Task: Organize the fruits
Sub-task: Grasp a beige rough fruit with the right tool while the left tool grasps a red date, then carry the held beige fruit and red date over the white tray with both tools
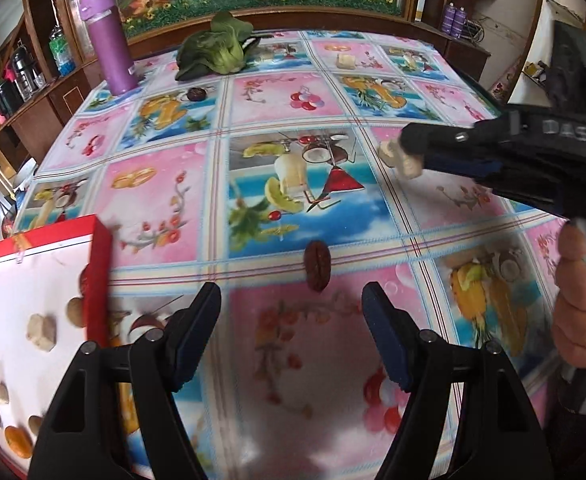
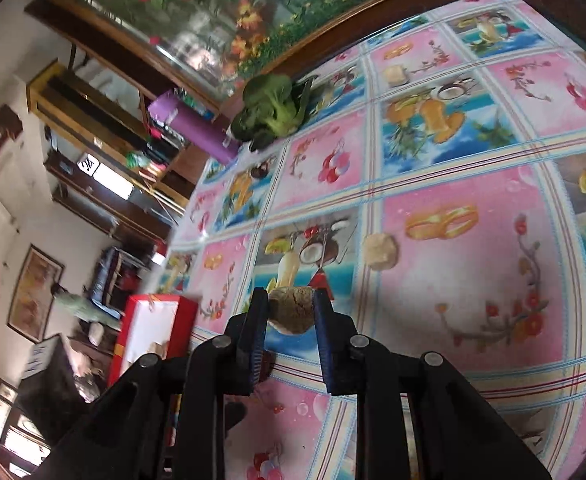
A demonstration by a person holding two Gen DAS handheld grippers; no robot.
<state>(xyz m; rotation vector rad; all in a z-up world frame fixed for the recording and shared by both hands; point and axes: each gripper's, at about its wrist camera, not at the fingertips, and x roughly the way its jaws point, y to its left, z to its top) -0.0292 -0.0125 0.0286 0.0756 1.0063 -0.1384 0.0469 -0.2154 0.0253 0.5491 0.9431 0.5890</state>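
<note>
Fruit pieces are getting sorted here: the right gripper (image 2: 291,312) is pinching a pale, lumpy beige chunk (image 2: 291,310) above the fruit-print tablecloth (image 2: 453,280), with another like it (image 2: 380,251) lying on the cloth nearby. Only the left wrist view is showing the red box (image 1: 100,280) holding more pieces, a wrinkly brown date-like fruit (image 1: 317,265) just ahead of the wide-open left gripper (image 1: 291,300), and a hand (image 1: 583,304) gripping the other tool's handle.

I see a tall purple bottle (image 1: 109,42) standing near the far left corner of my tabletop (image 1: 289,92). A leafy green vegetable (image 1: 213,50) lies beside it, along the far edge.
</note>
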